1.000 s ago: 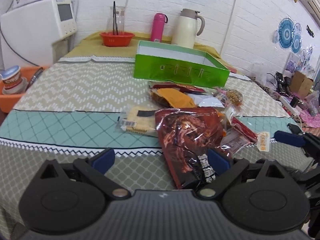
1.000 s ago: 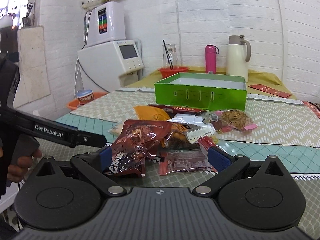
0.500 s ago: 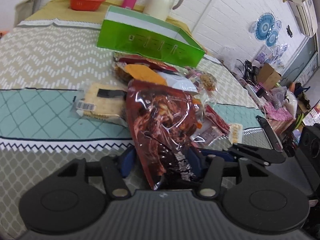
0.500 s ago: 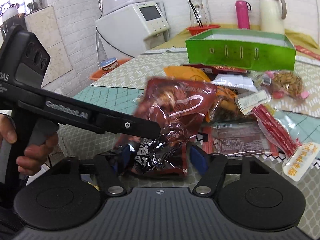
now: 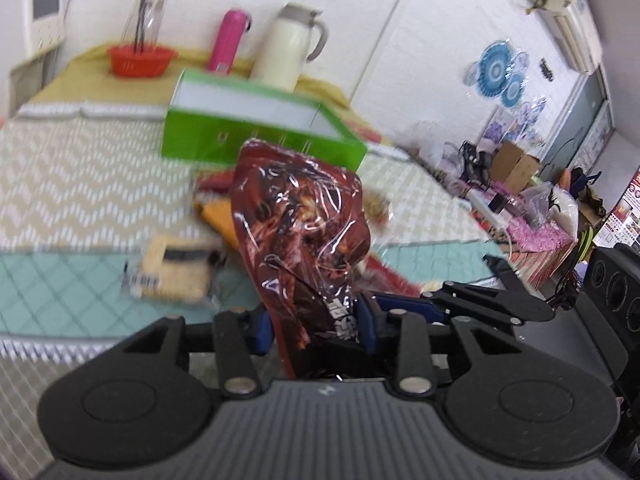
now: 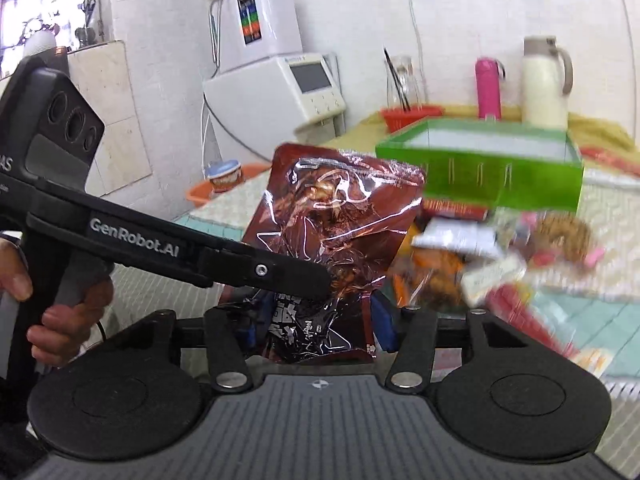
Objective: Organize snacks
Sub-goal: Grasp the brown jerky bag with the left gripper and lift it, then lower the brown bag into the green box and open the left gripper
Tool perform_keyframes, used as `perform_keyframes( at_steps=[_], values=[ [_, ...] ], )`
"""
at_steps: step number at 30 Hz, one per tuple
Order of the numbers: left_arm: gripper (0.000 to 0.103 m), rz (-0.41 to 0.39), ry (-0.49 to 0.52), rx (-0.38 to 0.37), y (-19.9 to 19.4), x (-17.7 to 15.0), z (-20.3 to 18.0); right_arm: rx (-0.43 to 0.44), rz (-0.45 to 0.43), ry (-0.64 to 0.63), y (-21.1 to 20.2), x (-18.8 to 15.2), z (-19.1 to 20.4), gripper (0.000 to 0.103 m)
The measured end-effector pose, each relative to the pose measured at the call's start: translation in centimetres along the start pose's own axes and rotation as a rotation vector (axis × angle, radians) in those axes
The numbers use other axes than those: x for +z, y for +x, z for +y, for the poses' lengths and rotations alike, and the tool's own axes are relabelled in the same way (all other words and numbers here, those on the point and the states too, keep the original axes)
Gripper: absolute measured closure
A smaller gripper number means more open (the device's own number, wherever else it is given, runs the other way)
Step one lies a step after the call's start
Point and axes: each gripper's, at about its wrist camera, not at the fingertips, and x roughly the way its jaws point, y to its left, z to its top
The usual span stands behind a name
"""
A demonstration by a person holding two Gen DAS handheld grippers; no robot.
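Observation:
A dark red shiny snack bag [image 5: 300, 224] stands upright, lifted off the table. My left gripper [image 5: 314, 328] is shut on its lower end. My right gripper [image 6: 316, 324] is also shut on the bag's [image 6: 332, 248] lower end from the other side. The left gripper's body crosses the right wrist view [image 6: 160, 248], held by a hand. The open green box [image 5: 256, 128] sits behind the bag on the table; it also shows in the right wrist view [image 6: 492, 164]. A pile of other snack packets [image 6: 480, 264] lies in front of the box.
A cracker packet [image 5: 176, 272] lies left of the bag. A red basket [image 5: 140, 58], pink bottle [image 5: 230, 38] and cream jug [image 5: 286, 46] stand behind the box. A white appliance [image 6: 280, 92] and orange tub [image 6: 224, 180] are at the table's left end.
Both grippers closed on the red bag's lower end and lifted it off the pile to an upright hold. Both views are now raised and motion-blurred.

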Motion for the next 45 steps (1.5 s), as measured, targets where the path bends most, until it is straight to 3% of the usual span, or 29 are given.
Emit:
perform_keyframes(
  at_steps=[6,15,21,27,33,36,40,42,45],
  values=[
    [0.069,-0.116,0.065,-0.015,0.9,6.0,-0.5,-0.064,-0.127,-0.088,0.9,5.2,-2.3,0.016],
    [0.071,-0.187,0.061,-0.031,7.5,15.4,2.9,-0.128,-0.190,-0.020,7.2,12.1,-8.9,0.017],
    [0.071,-0.132,0.021,-0.028,13.0,19.2,5.9,-0.139,-0.171,0.037,11.7,13.6,-12.3,0.017],
    [0.070,-0.030,-0.048,-0.032,18.0,20.1,9.1,-0.142,-0.099,0.102,15.3,13.2,-14.9,0.017],
    [0.066,0.004,-0.022,-0.003,20.6,21.1,9.9,-0.114,-0.078,0.209,16.6,13.2,-17.1,0.016],
    [0.058,0.039,-0.021,0.020,22.0,21.4,10.1,-0.136,-0.061,0.230,17.3,13.2,-17.8,0.016],
    [0.035,0.083,0.030,0.121,23.4,20.8,9.9,-0.151,0.020,0.198,18.2,12.7,-17.7,0.014],
    [0.028,0.101,0.017,0.136,23.6,20.2,10.1,-0.155,0.033,0.159,18.0,12.6,-17.5,0.000],
    [0.019,0.092,0.015,0.141,23.1,19.6,10.2,-0.197,-0.006,0.101,17.1,12.6,-16.8,0.000]
  ],
)
